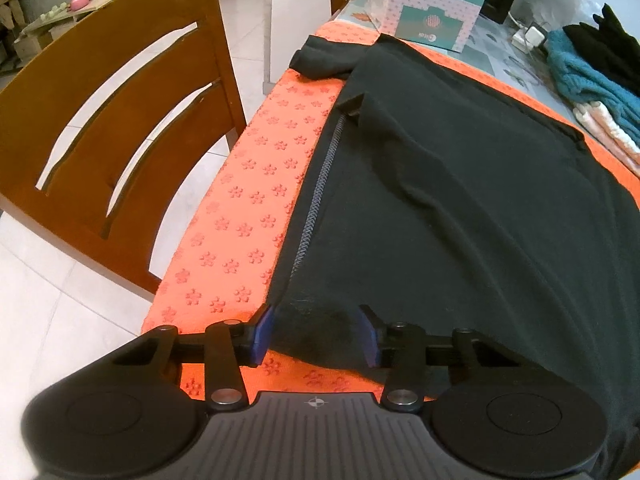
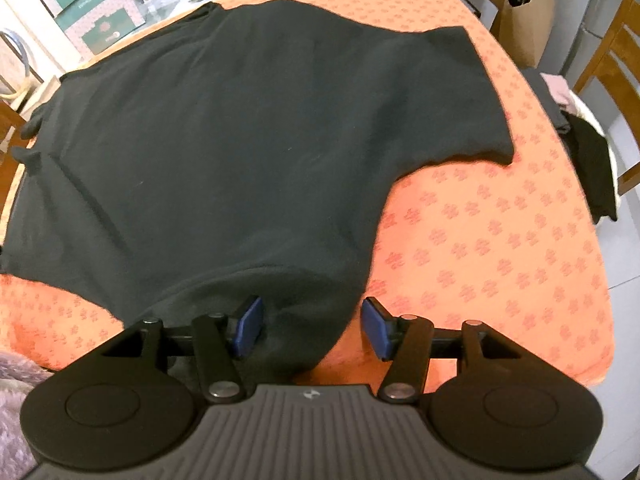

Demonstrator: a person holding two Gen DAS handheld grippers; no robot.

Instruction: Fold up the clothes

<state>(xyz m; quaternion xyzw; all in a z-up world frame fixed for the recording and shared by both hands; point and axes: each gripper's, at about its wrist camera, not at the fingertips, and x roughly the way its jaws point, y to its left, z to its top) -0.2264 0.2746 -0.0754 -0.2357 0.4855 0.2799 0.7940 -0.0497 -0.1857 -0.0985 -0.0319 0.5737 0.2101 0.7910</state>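
Right at the bottom of each frame sits a gripper, tipped steeply down at the table. Biggest thing is the orange cloth (image 2: 500,208) covering the table. On it lies the black top (image 2: 220,132), spread flat across the middle of both frames, with a zip (image 1: 320,184) along its left edge. It looks soft, light and floppy, so it should bend easily; the near hem corners seem the best places to pinch. Left gripper (image 1: 316,334) has its jaws apart around the near hem, pads not pressing. Right gripper (image 2: 312,330) is released too, hem between its pads (image 2: 248,328).
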